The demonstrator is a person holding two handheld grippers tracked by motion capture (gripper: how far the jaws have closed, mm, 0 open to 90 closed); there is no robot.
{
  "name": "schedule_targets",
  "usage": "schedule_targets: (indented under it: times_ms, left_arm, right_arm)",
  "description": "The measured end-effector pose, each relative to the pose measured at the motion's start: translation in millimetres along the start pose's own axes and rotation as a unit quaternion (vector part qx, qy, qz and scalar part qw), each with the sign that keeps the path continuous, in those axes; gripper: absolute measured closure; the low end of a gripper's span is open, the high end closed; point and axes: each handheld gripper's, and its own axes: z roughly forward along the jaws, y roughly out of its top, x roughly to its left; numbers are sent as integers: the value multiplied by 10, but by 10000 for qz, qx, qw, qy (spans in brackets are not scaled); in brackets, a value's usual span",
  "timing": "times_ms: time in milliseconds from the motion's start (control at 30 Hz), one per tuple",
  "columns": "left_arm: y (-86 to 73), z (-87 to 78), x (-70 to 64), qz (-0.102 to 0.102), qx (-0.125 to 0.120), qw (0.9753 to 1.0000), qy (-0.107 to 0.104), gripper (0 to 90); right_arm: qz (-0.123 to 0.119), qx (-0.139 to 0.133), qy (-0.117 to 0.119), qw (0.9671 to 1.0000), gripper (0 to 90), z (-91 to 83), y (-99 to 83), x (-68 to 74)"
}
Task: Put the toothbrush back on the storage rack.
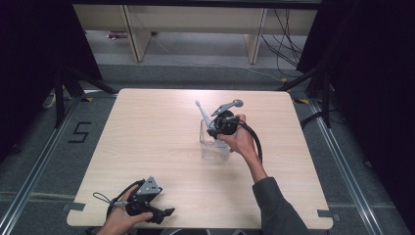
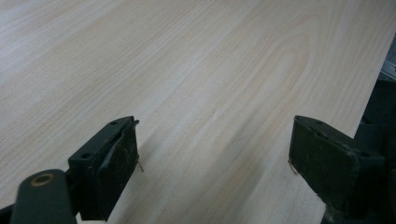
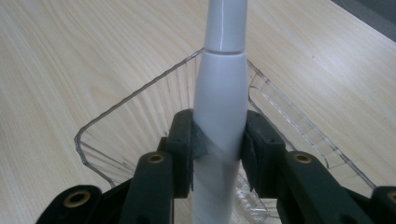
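A white electric toothbrush (image 1: 202, 114) stands tilted in a clear plastic cup (image 1: 211, 146) near the middle of the table. My right gripper (image 1: 215, 128) is shut on its handle (image 3: 219, 107), just above the cup's rim (image 3: 112, 109); the lower handle sits inside the cup. My left gripper (image 1: 168, 213) rests near the table's front left edge, held by a hand. Its jaws stand wide apart over bare wood with nothing between them, midpoint (image 2: 215, 158).
The light wooden table (image 1: 147, 132) has bare wood around the cup. Its front edge lies close to the left gripper. Dark floor, cables (image 1: 284, 39) and furniture legs lie beyond the far edge.
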Motion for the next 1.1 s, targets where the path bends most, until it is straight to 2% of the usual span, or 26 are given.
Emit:
schedule_targets:
  times_ms: [67, 133, 233, 267, 300, 333, 367, 600, 667, 800, 833, 900, 933, 1100]
  left_arm:
    - [0, 0, -1, 1, -1, 10000, -3, 150]
    - [0, 7, -12, -54, -51, 10000, -16, 150]
    - [0, 7, -12, -55, -49, 10000, -9, 150]
    - [0, 6, -12, -59, -57, 10000, -7, 150]
    - [0, 6, -12, -64, -61, 10000, -6, 150]
    - [0, 7, -12, -65, -60, 10000, -6, 150]
    - [0, 2, -3, -2, 3, 10000, 1, 150]
    - [0, 2, -1, 0, 4, 10000, 2, 150]
    - [0, 2, -4, 9, 13, 10000, -7, 150]
    - [-1, 3, -2, 1, 12, 10000, -6, 150]
    - [-1, 3, -2, 3, 11, 10000, -6, 150]
    - [-1, 1, -2, 17, 18, 10000, -10, 150]
    - [-1, 2, -3, 12, 16, 10000, -10, 150]
    - [-1, 2, -3, 13, 16, 10000, -12, 150]
  right_arm:
    - [5, 29, 16, 10000, 665, 3, 2, -6]
    - [169, 21, -3, 9999, 665, 26, -8, 15]
    - [78, 140, 50, 9999, 665, 38, -5, 15]
    - [-18, 65, 48, 10000, 665, 60, -6, 7]
    - [160, 188, 24, 9997, 665, 47, -5, 26]
    - [181, 144, 42, 9997, 665, 65, -6, 28]
    - [113, 214, 60, 9997, 665, 60, 0, 25]
    - [75, 232, 24, 9997, 664, 96, 12, 6]
    - [196, 281, 48, 9994, 663, 103, 11, 10]
    - [128, 268, 15, 9996, 663, 114, 20, 3]
    - [237, 319, 27, 9992, 663, 112, 26, 6]
    - [160, 303, 35, 9994, 662, 132, 30, -6]
    - [238, 330, 61, 9992, 661, 136, 31, 7]
    - [282, 352, 27, 9990, 659, 155, 37, 17]
